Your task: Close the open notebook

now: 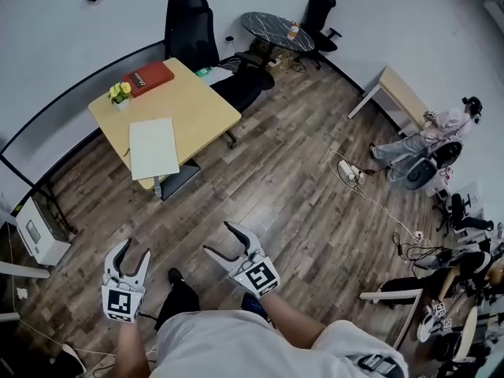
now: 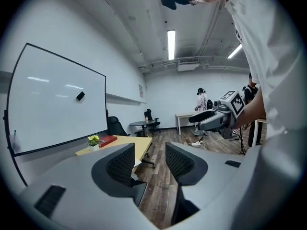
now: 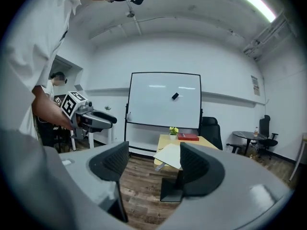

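The notebook point(image 1: 154, 148) lies as a flat white sheet on the near end of a light wooden table point(image 1: 197, 105), overhanging its edge. In the right gripper view the notebook point(image 3: 170, 155) shows between the jaws, far off. My left gripper point(image 1: 132, 250) and right gripper point(image 1: 218, 239) are both open and empty, held over the wood floor well short of the table. The left gripper point(image 2: 149, 159) points toward the table point(image 2: 127, 145). The right gripper point(image 3: 153, 164) faces the table's point(image 3: 192, 142) near end.
A red book point(image 1: 150, 78) and a small potted plant point(image 1: 120, 93) sit at the table's far end. A black office chair point(image 1: 193, 34) stands behind it, a whiteboard point(image 1: 71, 38) to its left. Cables point(image 1: 370, 195) cross the floor; a person point(image 1: 441, 128) sits at right.
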### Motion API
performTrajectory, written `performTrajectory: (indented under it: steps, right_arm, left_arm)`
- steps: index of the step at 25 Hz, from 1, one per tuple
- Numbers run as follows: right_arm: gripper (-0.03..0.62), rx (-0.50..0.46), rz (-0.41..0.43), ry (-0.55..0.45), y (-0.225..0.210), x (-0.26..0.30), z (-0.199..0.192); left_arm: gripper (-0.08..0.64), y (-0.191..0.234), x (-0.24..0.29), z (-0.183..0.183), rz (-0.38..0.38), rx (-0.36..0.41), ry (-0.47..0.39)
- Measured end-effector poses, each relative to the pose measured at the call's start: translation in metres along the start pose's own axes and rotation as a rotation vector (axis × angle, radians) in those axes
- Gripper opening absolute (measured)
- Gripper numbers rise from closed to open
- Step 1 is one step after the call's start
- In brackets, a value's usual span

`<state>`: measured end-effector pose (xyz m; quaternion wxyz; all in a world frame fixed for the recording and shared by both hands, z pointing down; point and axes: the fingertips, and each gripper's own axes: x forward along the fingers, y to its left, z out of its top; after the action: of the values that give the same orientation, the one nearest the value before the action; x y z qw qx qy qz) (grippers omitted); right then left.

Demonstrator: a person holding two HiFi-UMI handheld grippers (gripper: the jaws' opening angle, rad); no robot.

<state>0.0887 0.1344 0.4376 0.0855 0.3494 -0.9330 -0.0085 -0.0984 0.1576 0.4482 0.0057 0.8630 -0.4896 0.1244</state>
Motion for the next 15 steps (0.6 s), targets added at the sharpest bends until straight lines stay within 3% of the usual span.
performTrajectory:
  steps: [10, 15]
  right_arm:
    - [0.339, 0.005, -0.024, 0.064, -0.049, 0.121, -0.001]
    - [0.339, -0.04, -0.016, 0.101, -0.062, 0.152, -0.008]
  left_arm:
    - [0.199, 0.101, 0.082, -0.021, -0.077, -0.07, 0.017]
    - [0.199, 0.126, 0.107, -0.025, -0.077, -0.041, 0.023]
